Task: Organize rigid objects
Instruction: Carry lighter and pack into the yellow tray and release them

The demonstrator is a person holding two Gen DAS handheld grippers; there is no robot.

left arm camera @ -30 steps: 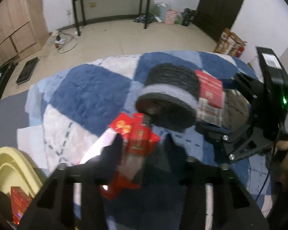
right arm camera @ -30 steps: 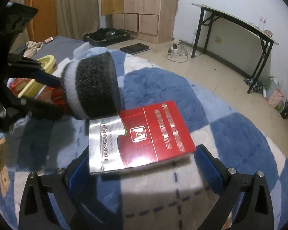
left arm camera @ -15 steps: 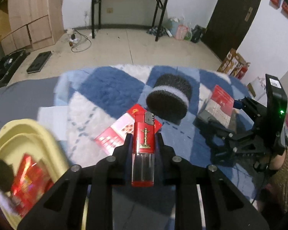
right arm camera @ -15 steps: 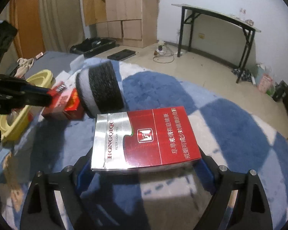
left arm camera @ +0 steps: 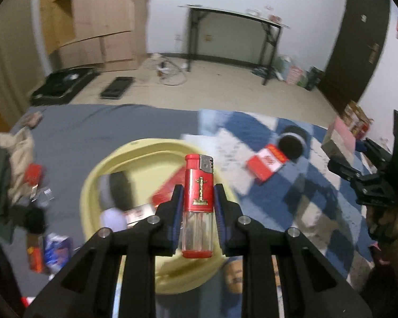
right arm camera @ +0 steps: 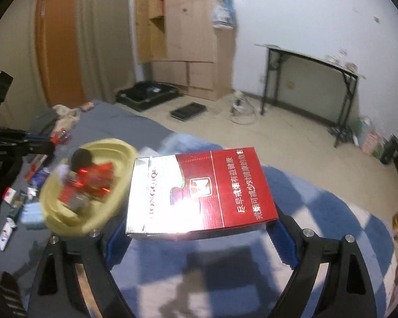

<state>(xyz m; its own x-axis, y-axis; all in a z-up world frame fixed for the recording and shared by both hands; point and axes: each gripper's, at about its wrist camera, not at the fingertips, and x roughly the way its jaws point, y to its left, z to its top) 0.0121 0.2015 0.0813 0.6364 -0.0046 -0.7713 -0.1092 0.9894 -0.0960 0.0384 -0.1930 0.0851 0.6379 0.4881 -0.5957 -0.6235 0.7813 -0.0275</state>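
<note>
The left gripper (left arm camera: 198, 204) was clamped tight on a red plastic lighter with a clear fuel tank and a silver metal cap (left arm camera: 198, 201), which stood upright between the blue-lined pads, its cap pointing away from the camera. Directly beyond and beneath it sat a pale yellow round plastic basin (left arm camera: 98, 180) on a grey bedsheet (left arm camera: 92, 127); inside the basin, blurred, lay a dark roll with a pale band (left arm camera: 119, 190) and a red packet (left arm camera: 169, 188). To the right of that gripper and farther out, a small red and white box (left arm camera: 265, 163) lay on a blue and white checked quilt (left arm camera: 313, 193), touching or just beside a black cylindrical roll with a white rim (left arm camera: 291, 144). At the far right edge the other gripper's black frame showed, held in a person's hand (left arm camera: 384, 220).

The right gripper (right arm camera: 201, 228) was closed on a red and silver cigarette carton (right arm camera: 199, 190), held flat by its two ends between the blue pads. To its left and a little farther, the same yellow basin (right arm camera: 119, 201) held red packets, blurred. Farther left, small packets and tubes lay scattered on the grey sheet. Well beyond stood a light wooden wardrobe (right arm camera: 188, 39) and a black-legged folding table (right arm camera: 310, 79) against the white wall.
</note>
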